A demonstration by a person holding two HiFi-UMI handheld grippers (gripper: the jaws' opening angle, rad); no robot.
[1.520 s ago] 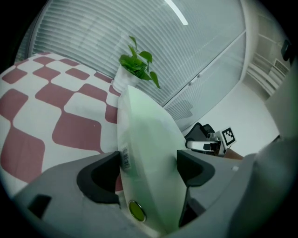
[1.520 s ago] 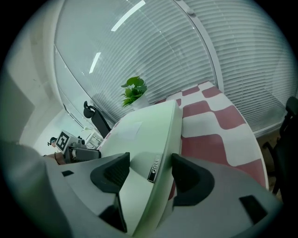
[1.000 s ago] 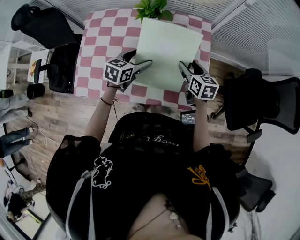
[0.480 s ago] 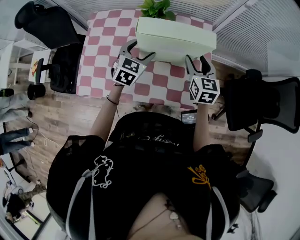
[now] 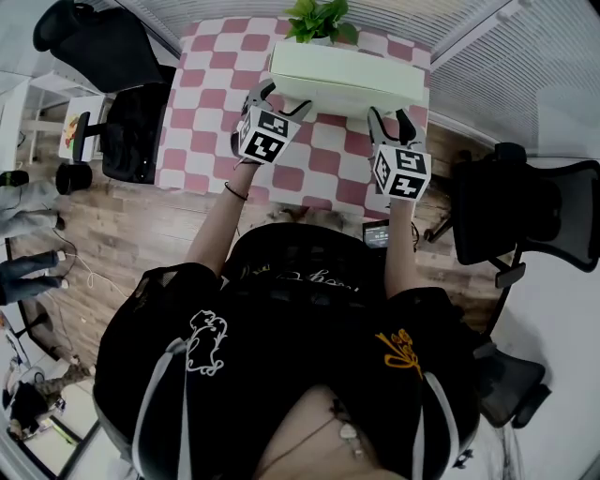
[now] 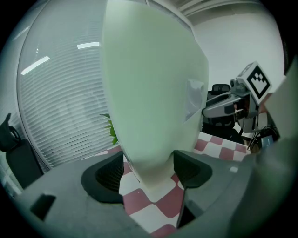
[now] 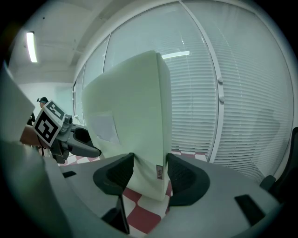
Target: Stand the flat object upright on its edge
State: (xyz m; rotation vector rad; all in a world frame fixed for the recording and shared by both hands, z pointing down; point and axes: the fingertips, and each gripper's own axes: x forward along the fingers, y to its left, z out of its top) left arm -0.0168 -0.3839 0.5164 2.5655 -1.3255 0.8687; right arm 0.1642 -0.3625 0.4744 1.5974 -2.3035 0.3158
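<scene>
Head view: the pale green pad (image 5: 347, 80) is upright on its long edge over the checkered counter (image 5: 202, 103); a second ago its broad face showed. The left gripper (image 5: 278, 99) and right gripper (image 5: 386, 120) hold its ends, forearms stretched forward.

Left gripper view: the jaws, just closing, pinch the pad's lower corner.

Right gripper view: the jaws, likewise closing, squeeze the pad beside a small unreadable tag (image 7: 159, 172).

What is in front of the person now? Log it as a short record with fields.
object: pale green flat foam pad, upright on a long edge
left hand-held gripper: jaws just been closing, clamped on the pad's left end
right hand-held gripper: jaws just been closing, clamped on the pad's right end
surface: pink-and-white checked table
behind pad: green leafy plant
</scene>
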